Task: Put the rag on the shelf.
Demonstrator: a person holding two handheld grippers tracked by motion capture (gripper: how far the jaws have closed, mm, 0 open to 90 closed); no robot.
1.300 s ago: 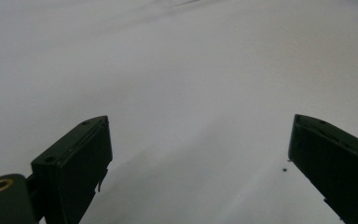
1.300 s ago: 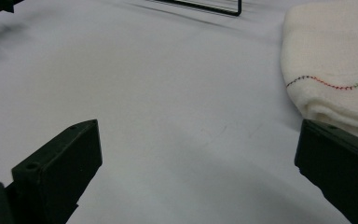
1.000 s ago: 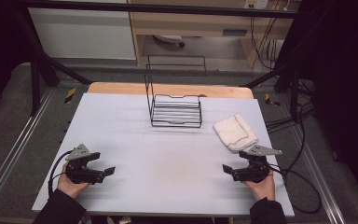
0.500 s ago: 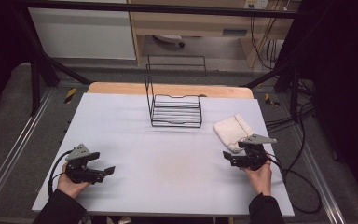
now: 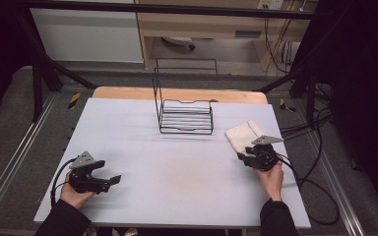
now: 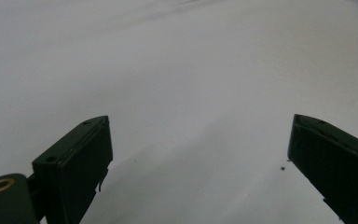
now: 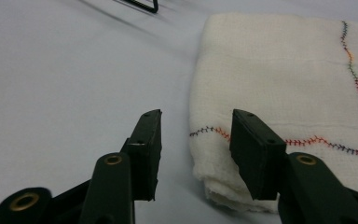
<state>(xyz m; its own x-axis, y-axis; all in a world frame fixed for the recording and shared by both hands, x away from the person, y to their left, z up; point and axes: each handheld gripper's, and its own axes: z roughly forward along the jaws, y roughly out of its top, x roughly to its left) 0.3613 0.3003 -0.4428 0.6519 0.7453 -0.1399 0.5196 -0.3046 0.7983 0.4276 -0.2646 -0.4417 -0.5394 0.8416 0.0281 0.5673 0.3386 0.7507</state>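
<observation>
The folded white cloth (image 5: 242, 134) lies on the tabletop (image 5: 177, 162), just to the right of the black wire rack (image 5: 185, 117), which stands at the far middle. The right gripper (image 7: 196, 140) has been brought to the cloth's near corner, and a grasp of that corner seems to be the step in hand.

Several things could be judged to go wrong from here. One jaw sits over the cloth and the other beside its left edge on the bare tabletop, so only the top layers of the fold might be pinched; the cloth would then open out and trail when lifted. If the jaws were closed too near the edge, the soft fabric could slip free. A low approach could also push the cloth along the tabletop towards the rack instead of catching it.

The jaws of the right gripper have just been closing and now stand partly apart, with the corner edge of the cloth between them; no firm pinch can be made out yet.

The left gripper (image 5: 98, 178) is held well to the left of the rack, near the front of the tabletop, with its jaws wide apart and nothing between them.
</observation>
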